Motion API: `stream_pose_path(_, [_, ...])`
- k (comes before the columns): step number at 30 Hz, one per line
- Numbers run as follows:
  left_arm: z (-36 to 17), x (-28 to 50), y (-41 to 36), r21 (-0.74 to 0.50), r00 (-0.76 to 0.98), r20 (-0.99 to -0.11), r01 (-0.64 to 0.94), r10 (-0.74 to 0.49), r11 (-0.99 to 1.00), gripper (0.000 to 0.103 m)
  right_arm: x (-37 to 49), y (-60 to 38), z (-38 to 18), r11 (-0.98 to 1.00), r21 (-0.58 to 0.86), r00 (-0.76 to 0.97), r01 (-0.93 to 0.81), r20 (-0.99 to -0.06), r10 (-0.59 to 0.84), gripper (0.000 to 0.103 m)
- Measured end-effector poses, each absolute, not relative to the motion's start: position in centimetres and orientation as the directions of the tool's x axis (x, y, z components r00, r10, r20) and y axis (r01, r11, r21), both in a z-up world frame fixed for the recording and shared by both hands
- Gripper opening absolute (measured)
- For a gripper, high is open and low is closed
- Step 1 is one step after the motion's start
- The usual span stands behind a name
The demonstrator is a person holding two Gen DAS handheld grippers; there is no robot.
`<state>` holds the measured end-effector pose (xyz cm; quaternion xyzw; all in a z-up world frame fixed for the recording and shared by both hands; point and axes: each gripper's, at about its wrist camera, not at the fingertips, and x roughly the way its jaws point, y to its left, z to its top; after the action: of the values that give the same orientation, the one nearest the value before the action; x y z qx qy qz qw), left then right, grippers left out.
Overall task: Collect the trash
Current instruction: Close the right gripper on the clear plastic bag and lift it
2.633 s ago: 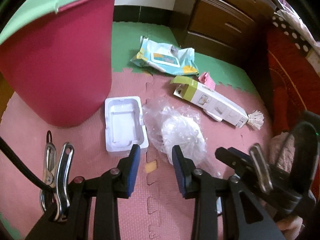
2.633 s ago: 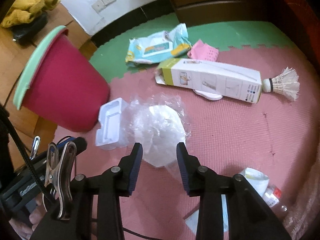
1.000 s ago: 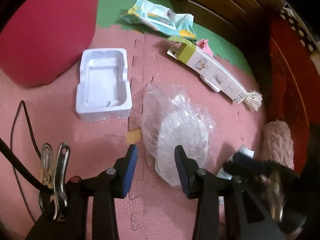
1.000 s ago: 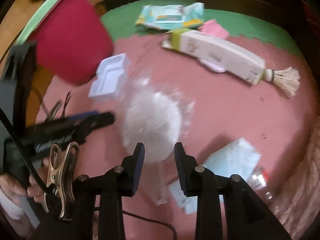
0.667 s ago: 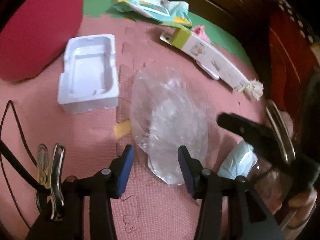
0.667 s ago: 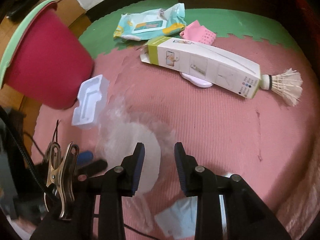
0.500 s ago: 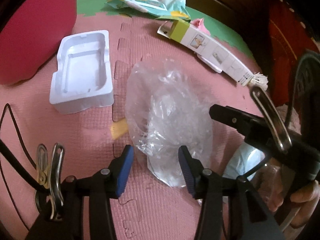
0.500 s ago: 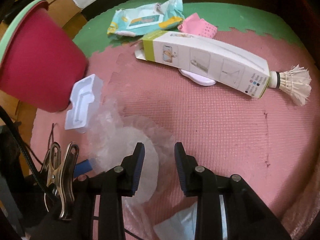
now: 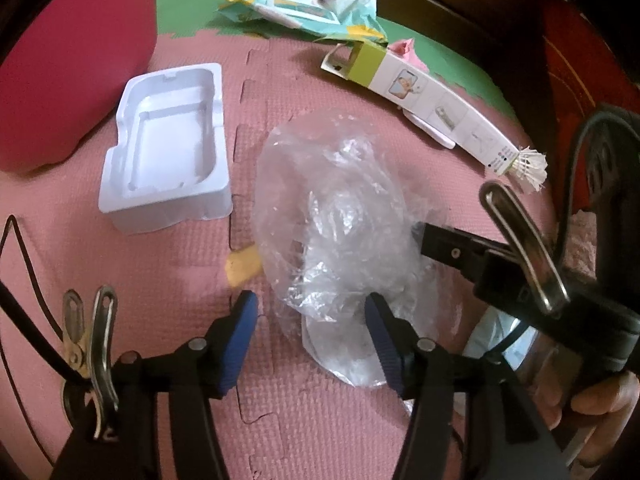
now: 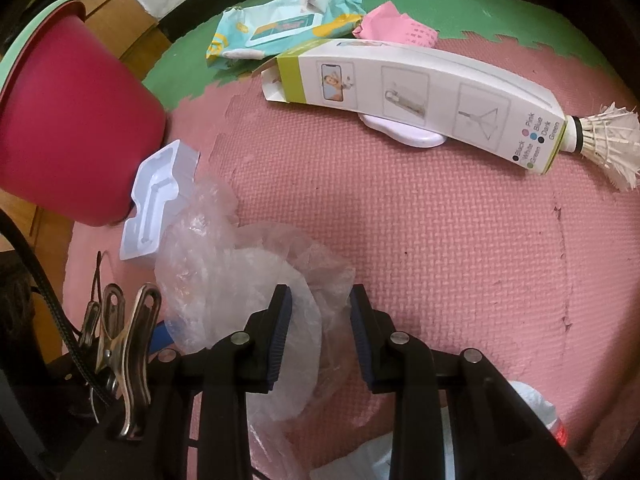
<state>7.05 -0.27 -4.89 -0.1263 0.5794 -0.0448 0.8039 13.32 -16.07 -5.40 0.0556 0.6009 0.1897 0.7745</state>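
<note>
A crumpled clear plastic bag (image 9: 340,208) lies on the pink foam mat, and also shows in the right wrist view (image 10: 240,276). My left gripper (image 9: 308,312) is open, its blue pads on either side of the bag's near edge. My right gripper (image 10: 318,320) is open, low over the bag's right side; its body shows in the left wrist view (image 9: 520,264). A red bin with a green rim (image 10: 68,120) stands at the left. A white plastic tray (image 9: 168,148), a long white-and-green box (image 10: 420,92) and a wipes pack (image 10: 280,28) lie around.
A shuttlecock (image 10: 608,140) lies at the box's end, a pink cloth (image 10: 396,28) behind it. A small yellow scrap (image 9: 242,266) lies by the bag. A plastic bottle (image 10: 536,412) and pale wrapper lie at lower right. Dark wooden drawers stand beyond the green mat.
Both grippers have come lower and closer to the plastic bag. The right gripper now reaches the bag's right side. The left jaws have opened a little wider.
</note>
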Motion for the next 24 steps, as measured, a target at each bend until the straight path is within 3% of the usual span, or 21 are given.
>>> stream_pose_path(7, [-4.9,7.0,-0.2,-0.288,0.329,-0.911,-0.080,-0.248,0.954,0.058,13.3,-16.6,-5.7,0.907,0.372,0.188,-0.199,-0.894,0.407,0.023])
stream_pose_path(10, [-4.9,7.1,-0.5,-0.283,0.332,-0.910,-0.067,-0.247,0.957,0.051,13.0,-16.9,-5.9,0.898,0.400,0.189,-0.182,-0.882,0.431,0.016])
stream_pose_path(12, [-4.9,7.2,-0.8,-0.294,0.331,-0.907,-0.051,-0.261,0.955,0.037,12.8,-17.0,-5.8,0.901,0.395,0.199,-0.181,-0.882,0.427,0.015])
stream_pose_path(24, [-4.4,6.9,0.2,-0.331,0.344,-0.895,-0.089,-0.283,0.939,0.015,11.7,-17.5,-4.5,0.896,0.403,0.254,-0.185,-0.862,0.440,0.005])
